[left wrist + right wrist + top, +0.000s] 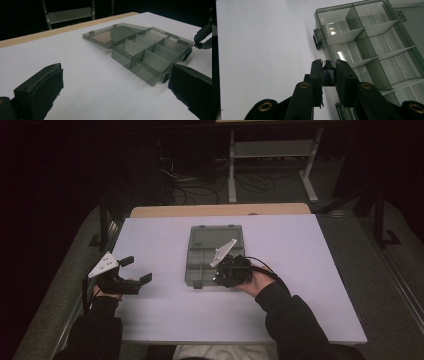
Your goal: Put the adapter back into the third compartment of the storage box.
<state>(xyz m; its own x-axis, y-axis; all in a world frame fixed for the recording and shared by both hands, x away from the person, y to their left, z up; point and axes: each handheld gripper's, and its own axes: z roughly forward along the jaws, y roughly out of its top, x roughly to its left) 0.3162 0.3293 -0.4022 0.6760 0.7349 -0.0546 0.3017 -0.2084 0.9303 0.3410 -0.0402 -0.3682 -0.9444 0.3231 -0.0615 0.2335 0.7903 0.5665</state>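
Organizer box [215, 255] lies open mid-table, compartments empty. My right gripper [329, 71] pinches its front latch [328, 73], seemingly to work that clasp; my left gripper [131, 270] waits wide open, well left of the box.

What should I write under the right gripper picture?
Right tongs pinch a small dark latch beside the open, empty compartment box.

open organizer box [212, 255] mid-table [300, 270], left gripper [131, 270] to its left
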